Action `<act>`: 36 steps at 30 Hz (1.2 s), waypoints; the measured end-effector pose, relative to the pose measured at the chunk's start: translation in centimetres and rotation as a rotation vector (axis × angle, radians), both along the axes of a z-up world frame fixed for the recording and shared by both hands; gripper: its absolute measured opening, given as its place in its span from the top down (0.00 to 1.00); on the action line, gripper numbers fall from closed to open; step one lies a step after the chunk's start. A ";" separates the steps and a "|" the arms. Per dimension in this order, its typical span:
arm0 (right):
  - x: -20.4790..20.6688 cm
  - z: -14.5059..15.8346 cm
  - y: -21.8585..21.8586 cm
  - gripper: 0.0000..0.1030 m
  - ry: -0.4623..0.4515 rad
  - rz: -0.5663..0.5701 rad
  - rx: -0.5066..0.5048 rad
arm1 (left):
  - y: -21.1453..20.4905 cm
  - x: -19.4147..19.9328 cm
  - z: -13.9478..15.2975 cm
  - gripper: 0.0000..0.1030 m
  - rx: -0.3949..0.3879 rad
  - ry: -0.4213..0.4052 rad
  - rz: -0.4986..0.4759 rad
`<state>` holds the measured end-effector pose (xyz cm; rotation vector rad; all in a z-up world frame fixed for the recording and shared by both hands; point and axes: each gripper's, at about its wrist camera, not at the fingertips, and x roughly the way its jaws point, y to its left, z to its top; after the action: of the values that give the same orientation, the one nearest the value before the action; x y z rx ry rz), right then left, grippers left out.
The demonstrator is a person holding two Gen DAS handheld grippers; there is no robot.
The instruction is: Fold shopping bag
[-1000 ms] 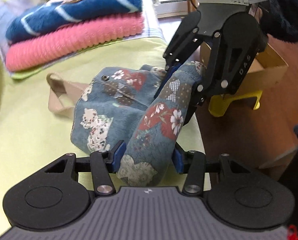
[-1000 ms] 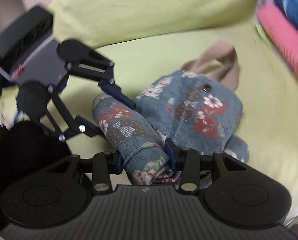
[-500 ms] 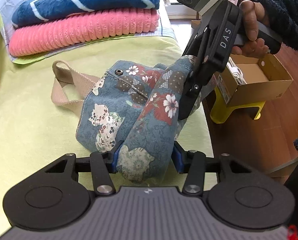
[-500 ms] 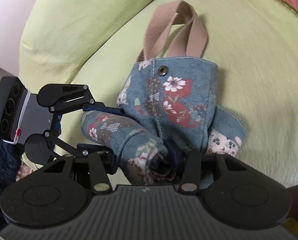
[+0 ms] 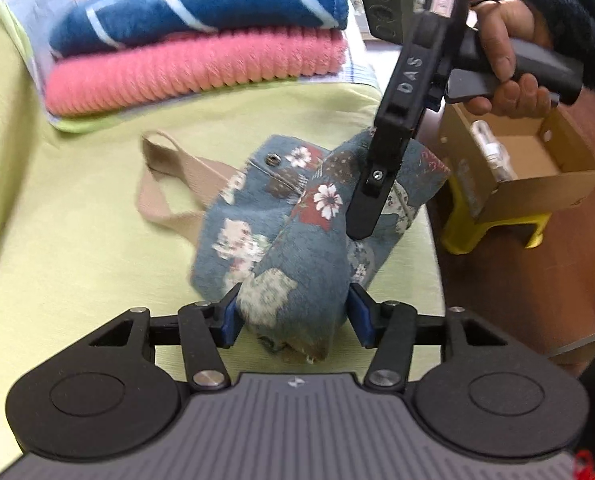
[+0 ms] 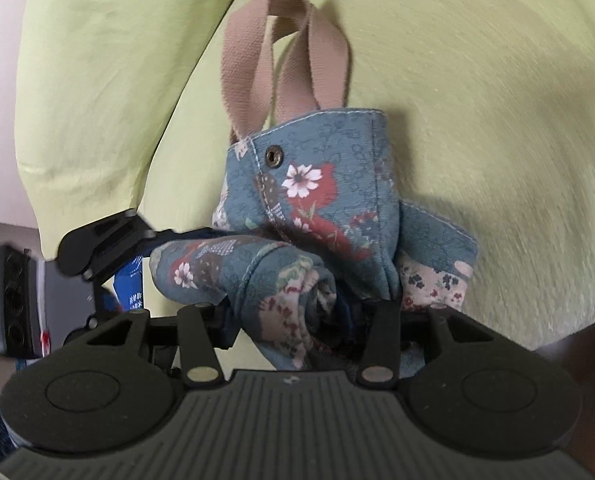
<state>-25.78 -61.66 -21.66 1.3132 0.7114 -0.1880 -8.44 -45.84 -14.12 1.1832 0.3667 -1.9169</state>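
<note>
Rolling up a floral denim shopping bag (image 6: 329, 200) on a lime-green cover (image 5: 77, 240), a person works a hand-held gripper at each end of the roll. The bag lies at the middle of the cover. Its tan handles (image 6: 257, 52) trail off at 10 o'clock in the left camera's view, and its lower half is gathered into a thick roll over the flat upper panel.

The left gripper (image 5: 293, 312) brackets the near end of the roll, blue pads against both sides. Its fingers (image 5: 231, 316) have just eased a little wider, and the cloth fills the gap. The right gripper (image 6: 297, 316), held in the person's right hand (image 5: 509, 68), bites the far end. Its jaws have just closed a touch on the bunched fabric.

Done well, this step likely calls for both ends to travel together, so the roll stays straight and does not cone. It should turn toward the snap button (image 6: 272, 156) and the handles. The left grip looks light, so a firmer squeeze before the next turn would guard against the near end unwinding. A loose corner juts from under the roll at 4 o'clock in the right camera's view and wants tucking in.

Folded blankets (image 5: 193, 64) sit at 11 o'clock, well clear. A cardboard box (image 5: 537, 168) rests on a yellow stool (image 5: 493, 232) at 3 o'clock.
</note>
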 end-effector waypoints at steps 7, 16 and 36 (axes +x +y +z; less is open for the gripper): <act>-1.0 0.0 0.3 0.63 -0.009 -0.030 0.020 | 2.8 -0.2 3.1 0.81 -0.160 -0.084 -0.025; -1.4 0.2 0.8 0.63 -0.001 -0.044 0.013 | 1.1 -1.4 1.0 0.81 -0.166 -0.034 0.029; -1.2 7.2 8.4 0.55 0.178 -0.258 -0.672 | -0.4 -1.4 -1.9 0.72 -0.235 -0.034 0.140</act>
<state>-26.96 -53.29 -14.43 0.7395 0.5525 -0.6976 -9.81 -46.29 -16.04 1.0078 0.1937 -1.7628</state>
